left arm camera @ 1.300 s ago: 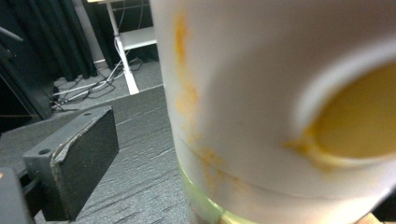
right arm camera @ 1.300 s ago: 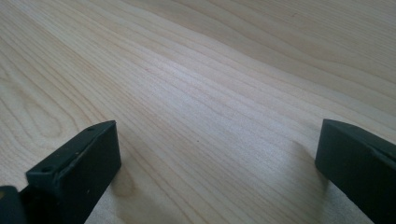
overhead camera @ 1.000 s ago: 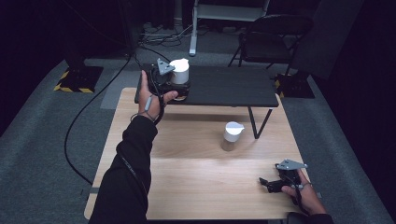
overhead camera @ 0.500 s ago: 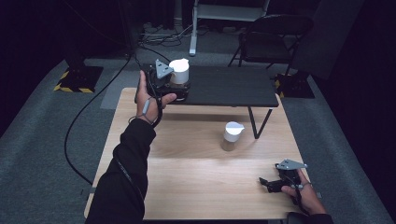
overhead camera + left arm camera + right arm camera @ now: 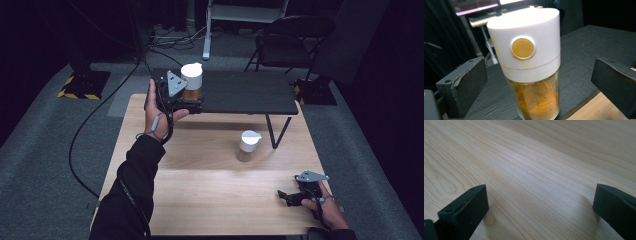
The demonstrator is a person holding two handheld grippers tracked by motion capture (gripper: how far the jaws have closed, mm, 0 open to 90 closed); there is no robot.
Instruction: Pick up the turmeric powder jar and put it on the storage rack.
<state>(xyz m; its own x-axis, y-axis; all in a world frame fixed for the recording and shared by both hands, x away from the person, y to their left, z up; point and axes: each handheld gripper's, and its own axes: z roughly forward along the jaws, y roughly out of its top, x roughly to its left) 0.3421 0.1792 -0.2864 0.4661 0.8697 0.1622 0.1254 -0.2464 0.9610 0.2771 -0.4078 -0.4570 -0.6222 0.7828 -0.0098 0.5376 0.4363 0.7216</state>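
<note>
A glass jar of orange-brown powder with a white cap point(image 5: 191, 83) point(image 5: 531, 65) stands on the front left edge of a low black shelf point(image 5: 250, 92). My left gripper point(image 5: 187, 102) point(image 5: 541, 82) is open, its jaws standing either side of the jar with gaps on both sides. A second jar with a white cap point(image 5: 247, 145) stands on the wooden table point(image 5: 200, 200) in front of the shelf. My right gripper point(image 5: 286, 196) point(image 5: 539, 210) rests open low over the table at the front right, with bare wood between its jaws.
The black shelf stands on thin legs point(image 5: 274, 131) at the table's far edge. A black cable point(image 5: 95, 120) trails from the left gripper across the grey floor. A dark chair point(image 5: 295, 35) stands beyond the shelf.
My left gripper has pulled back slightly toward the near side, staying around the jar on the shelf. The right gripper has not moved.
</note>
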